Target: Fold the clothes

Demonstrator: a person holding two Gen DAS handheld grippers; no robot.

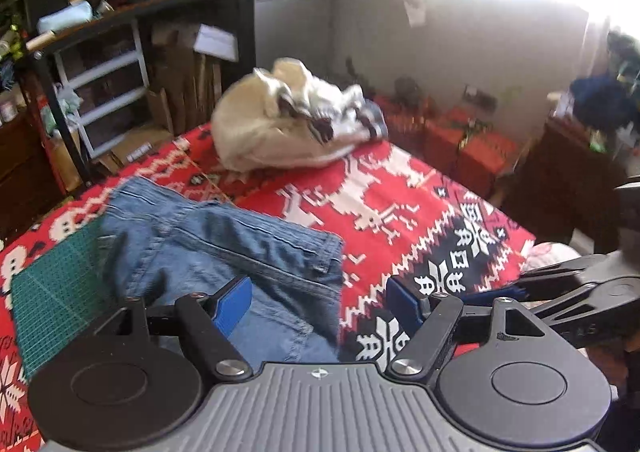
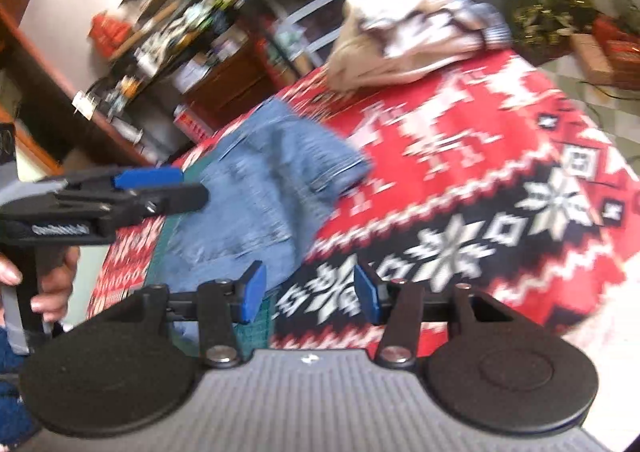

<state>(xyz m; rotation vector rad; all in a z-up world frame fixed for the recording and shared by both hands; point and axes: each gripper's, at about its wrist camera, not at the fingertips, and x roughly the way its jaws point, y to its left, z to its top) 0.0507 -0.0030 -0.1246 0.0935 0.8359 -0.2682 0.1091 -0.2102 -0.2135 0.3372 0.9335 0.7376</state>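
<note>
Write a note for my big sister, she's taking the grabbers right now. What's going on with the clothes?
Left gripper: open, holding nothing, above the near edge of the jeans.
Right gripper: open, holding nothing, above the blanket beside the jeans.
The jeans lie rumpled, partly on a green mat on the red patterned blanket.
A pile of light clothes sits at the far end of the blanket, not sorted.
Done: nothing is neatly folded yet, as far as these views show.
Left: smooth and fold the jeans, then do the pile.
</note>
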